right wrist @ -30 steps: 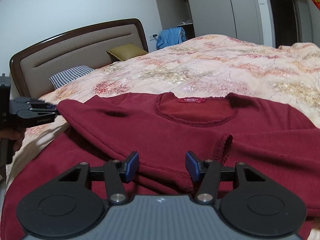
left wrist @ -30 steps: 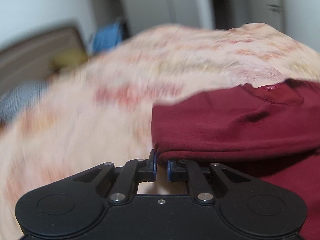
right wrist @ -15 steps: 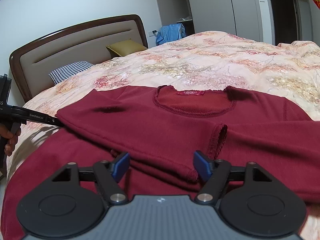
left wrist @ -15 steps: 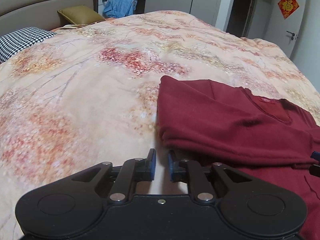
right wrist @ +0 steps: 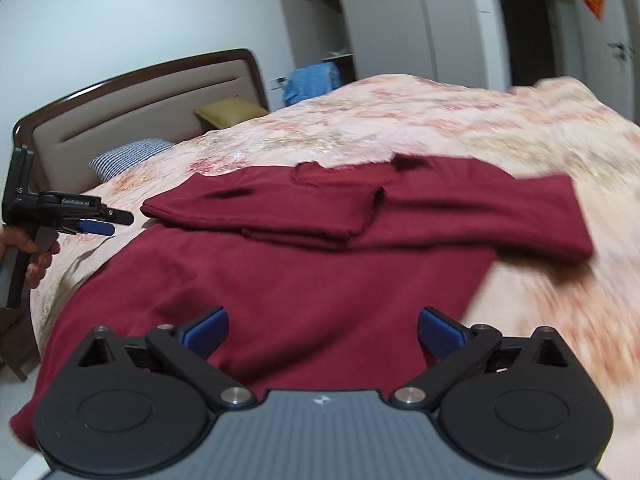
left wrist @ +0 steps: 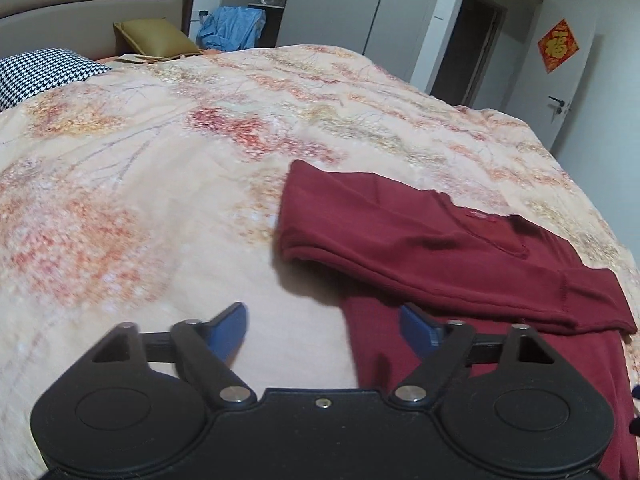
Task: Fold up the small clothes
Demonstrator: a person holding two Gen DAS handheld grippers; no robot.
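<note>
Wide room for passage is being left on the floral duvet [left wrist: 132, 208] to the left of the dark red long-sleeved top [right wrist: 304, 264], which is being spread across the near part of the bed. Toward the headboard [right wrist: 132, 120], the way is being blocked by a houndstooth pillow [left wrist: 36, 72] and an olive cushion [left wrist: 152, 38].

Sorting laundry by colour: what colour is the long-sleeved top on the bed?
Dark red long-sleeved top, clearest in the right wrist view.
</note>
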